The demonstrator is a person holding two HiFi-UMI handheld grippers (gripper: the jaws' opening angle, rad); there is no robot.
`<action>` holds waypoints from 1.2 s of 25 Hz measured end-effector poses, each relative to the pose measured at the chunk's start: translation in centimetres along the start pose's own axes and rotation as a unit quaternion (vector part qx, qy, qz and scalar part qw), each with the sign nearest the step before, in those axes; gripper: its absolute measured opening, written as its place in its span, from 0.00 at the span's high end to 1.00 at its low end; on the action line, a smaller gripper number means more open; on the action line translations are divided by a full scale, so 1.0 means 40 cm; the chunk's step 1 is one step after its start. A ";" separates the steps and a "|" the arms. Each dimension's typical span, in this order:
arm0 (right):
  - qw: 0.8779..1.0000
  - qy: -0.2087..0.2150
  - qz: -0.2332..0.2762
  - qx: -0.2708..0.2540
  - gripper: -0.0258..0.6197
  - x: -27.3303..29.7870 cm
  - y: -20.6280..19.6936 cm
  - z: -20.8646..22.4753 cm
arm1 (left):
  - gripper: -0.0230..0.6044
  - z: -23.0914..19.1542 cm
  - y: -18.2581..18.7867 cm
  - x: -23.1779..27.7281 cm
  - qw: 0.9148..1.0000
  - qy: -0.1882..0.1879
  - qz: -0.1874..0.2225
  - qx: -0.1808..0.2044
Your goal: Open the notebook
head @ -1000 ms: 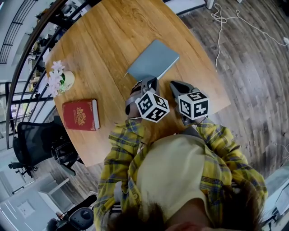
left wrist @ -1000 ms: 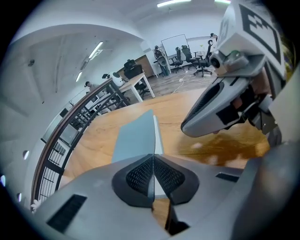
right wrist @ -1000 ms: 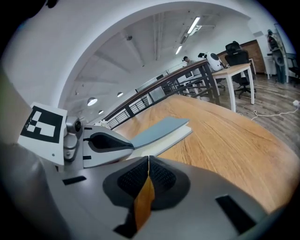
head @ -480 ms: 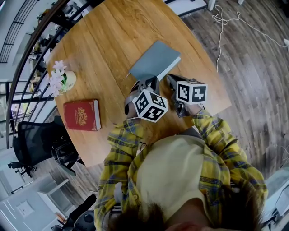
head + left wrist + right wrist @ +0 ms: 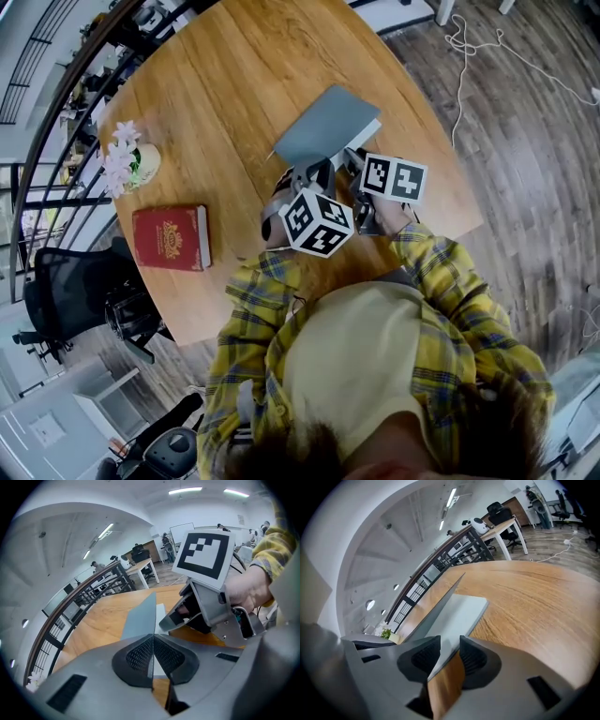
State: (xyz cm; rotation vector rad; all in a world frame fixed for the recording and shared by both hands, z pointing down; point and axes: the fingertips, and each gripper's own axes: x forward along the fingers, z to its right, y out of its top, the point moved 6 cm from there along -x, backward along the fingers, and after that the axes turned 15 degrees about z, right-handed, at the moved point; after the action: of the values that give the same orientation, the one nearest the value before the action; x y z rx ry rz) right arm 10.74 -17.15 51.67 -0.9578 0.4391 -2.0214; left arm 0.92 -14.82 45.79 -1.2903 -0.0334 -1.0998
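- The left gripper (image 5: pixel 153 656) pinches the near edge of the notebook's (image 5: pixel 140 618) lifted grey cover, jaws pressed together on it.
- The right gripper (image 5: pixel 449 656) straddles the notebook's near corner, jaws slightly apart (wood shows in the gap).
- On the table (image 5: pixel 216 84), the marker cubes (image 5: pixel 317 222) hide both grips from the head view.

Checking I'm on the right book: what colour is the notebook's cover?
The notebook cover is grey-blue; clearest in the head view.

Yellow plaid shirt (image 5: pixel 452 292) over a pale top (image 5: pixel 361 367).
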 end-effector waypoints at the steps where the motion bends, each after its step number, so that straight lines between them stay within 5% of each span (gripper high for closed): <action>1: 1.000 -0.006 -0.004 0.006 0.70 0.002 -0.001 0.003 | 0.94 0.000 0.000 0.000 1.000 0.001 0.001 0.001; 11: 0.998 -0.023 -0.019 0.048 0.71 0.011 -0.002 0.013 | 0.94 0.008 -0.001 0.002 1.000 0.005 0.005 0.009; 23: 0.995 0.019 0.024 0.092 0.74 -0.003 0.005 0.006 | 0.93 0.027 -0.028 0.013 0.999 0.007 0.014 0.031; 30: 0.994 0.036 0.036 0.099 0.78 -0.007 0.011 0.001 | 0.88 0.045 -0.034 -0.001 0.995 0.018 0.044 0.084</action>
State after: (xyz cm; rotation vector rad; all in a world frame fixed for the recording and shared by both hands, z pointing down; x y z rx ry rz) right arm 11.11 -17.20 51.30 -0.7400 0.2993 -1.9956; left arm 0.95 -13.23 47.39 -1.1104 -0.0417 -1.0224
